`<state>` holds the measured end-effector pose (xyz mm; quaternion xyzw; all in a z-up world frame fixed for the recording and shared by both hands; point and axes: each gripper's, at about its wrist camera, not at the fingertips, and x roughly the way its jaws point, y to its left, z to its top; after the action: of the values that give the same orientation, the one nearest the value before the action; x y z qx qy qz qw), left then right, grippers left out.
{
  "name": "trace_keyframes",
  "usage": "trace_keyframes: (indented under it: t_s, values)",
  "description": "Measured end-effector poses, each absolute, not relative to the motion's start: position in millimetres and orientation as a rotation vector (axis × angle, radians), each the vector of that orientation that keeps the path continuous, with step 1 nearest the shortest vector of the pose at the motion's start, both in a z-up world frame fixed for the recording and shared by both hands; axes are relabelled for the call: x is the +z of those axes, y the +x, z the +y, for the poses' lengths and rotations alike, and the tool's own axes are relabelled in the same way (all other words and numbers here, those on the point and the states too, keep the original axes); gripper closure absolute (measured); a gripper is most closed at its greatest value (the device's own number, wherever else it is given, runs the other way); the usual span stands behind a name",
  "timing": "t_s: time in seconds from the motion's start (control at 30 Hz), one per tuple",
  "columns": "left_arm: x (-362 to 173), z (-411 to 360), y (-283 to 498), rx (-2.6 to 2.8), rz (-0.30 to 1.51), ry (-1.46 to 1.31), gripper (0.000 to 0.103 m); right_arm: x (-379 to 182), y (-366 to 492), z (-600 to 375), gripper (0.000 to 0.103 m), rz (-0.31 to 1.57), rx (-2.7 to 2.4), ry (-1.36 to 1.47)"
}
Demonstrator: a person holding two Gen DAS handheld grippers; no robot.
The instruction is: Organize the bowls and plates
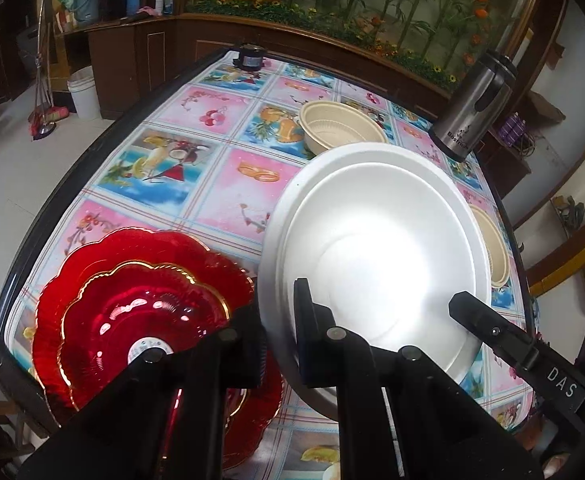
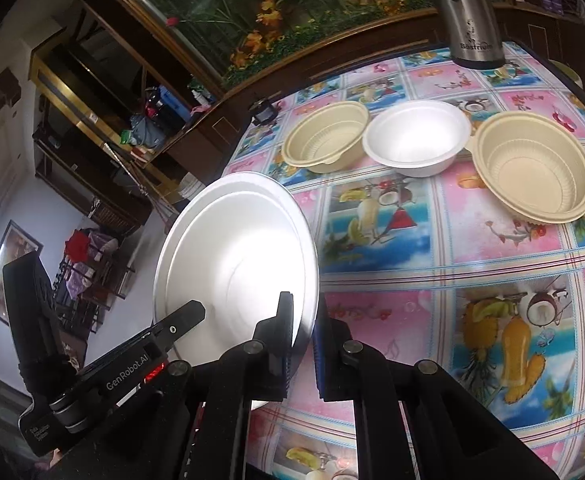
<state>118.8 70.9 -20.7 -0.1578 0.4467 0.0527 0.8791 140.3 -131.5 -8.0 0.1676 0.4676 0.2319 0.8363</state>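
Worktop [image 2: 432,248]: glossy fruit-print cloth, dark raised rim. White foam plate [image 1: 376,236], round and smooth, lifted and tilted above it; left hand-held gripper [image 1: 278,344] and right hand-held gripper [image 2: 302,344] both clenched on its near rim. Scalloped red glass plates [image 1: 132,300] stacked at left edge. Ribbed beige bowls [image 2: 532,172] and white foam bowl [image 2: 416,140] farther back, open cloth between.

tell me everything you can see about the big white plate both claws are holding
The white plate is round, matte and foam-like, with a wide stepped rim around a shallow well that glares under the light. It is lifted off the table and tilted. The left claw pinches its rim on one side, the right claw on the opposite side, each with a finger on either face. In the left view it hides part of a beige bowl.
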Motion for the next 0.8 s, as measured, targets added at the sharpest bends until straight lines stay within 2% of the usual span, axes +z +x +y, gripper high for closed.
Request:
trace_keyframes:
  t_s: [0.8]
  values:
    - [-24.6, 116.7, 65.3, 0.197, 0.862, -0.378, 0.093, -4.6, 110.1, -74.7, 0.095, 0.987, 0.601, 0.246]
